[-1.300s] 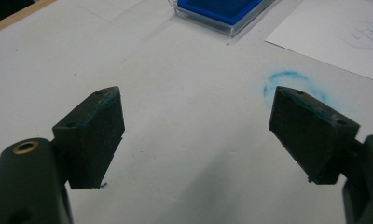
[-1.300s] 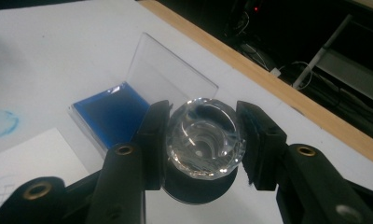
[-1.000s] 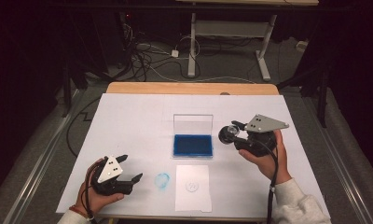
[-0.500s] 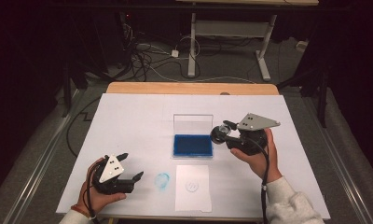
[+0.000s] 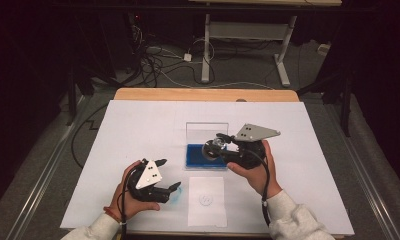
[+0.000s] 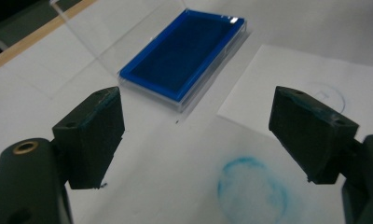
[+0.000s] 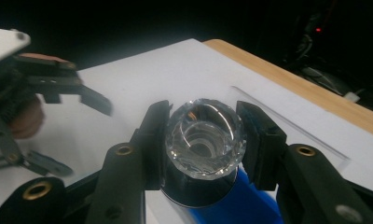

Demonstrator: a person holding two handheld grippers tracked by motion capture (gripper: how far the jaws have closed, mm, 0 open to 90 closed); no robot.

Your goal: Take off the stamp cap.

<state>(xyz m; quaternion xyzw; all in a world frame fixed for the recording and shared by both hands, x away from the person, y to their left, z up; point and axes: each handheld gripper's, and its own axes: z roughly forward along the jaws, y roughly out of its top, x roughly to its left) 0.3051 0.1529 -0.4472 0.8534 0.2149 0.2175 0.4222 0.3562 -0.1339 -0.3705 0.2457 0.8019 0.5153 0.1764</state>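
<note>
My right gripper (image 5: 214, 146) is shut on a round stamp with a clear faceted knob (image 7: 204, 140) and holds it just above the blue ink pad (image 5: 194, 159). The pad's clear lid (image 5: 206, 131) stands open behind it. My left gripper (image 5: 170, 173) is open with nothing between its jaws, low over the table at the front left. A round blue ink smudge (image 6: 252, 191) lies on the table just ahead of it. In the left gripper view the ink pad (image 6: 184, 51) lies farther off.
A small white paper slip (image 5: 206, 201) with a faint round stamp mark lies near the front edge, right of the smudge. The white table cover (image 5: 138, 130) ends at a wooden far edge (image 5: 203, 94). Cables and desk legs stand on the floor beyond.
My right gripper has carried the stamp leftward, from right of the ink pad to over it. My left gripper has slid right toward the blue smudge.
</note>
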